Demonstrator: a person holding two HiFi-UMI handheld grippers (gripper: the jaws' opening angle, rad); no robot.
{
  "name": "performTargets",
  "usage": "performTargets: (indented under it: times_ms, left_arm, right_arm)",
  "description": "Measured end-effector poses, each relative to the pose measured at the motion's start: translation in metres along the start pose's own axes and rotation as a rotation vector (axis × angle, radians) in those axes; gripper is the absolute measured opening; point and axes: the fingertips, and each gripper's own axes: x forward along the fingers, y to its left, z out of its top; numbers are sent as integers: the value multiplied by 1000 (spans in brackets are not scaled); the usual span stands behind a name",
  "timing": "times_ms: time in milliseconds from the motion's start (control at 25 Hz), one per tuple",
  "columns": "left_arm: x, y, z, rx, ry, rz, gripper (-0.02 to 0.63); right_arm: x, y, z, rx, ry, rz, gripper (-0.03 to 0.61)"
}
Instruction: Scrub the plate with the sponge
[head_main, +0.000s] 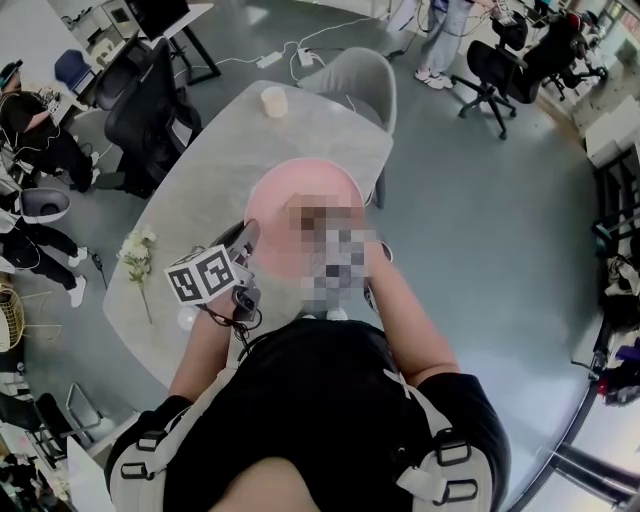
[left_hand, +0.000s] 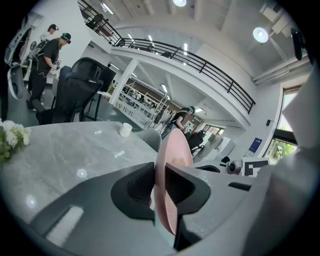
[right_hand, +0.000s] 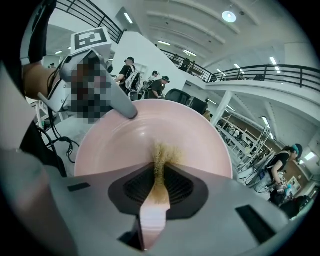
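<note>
pink plate meets sponge
left tool clamped on the plate's rim, right tool pinching the sponge tight against its face, over the tabletop's near edge.

This is a big open-plan office or lab hall. Black swivel chairs and desks stand around a grey counter. Power cables trail over the floor, and a railed upper gallery runs beneath round ceiling lights.

Light: bright, even, ceiling lamps high above left hand-held gripper | Glare: small spots on counter left of it | Edges: fisheye bending, black corners | Focus: near jaws soft
</note>
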Motion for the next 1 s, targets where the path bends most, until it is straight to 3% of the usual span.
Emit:
performTargets:
  times_ms: [760,1000]
  left_arm:
    - [-6,15,6,-71,-38,35,52]
    - [-4,13,-1,-45,-19,46,51]
  right_arm:
    - [-2,89,-19,-146,68,342,58]
    - [-6,86,-26,-137,65,338,57]
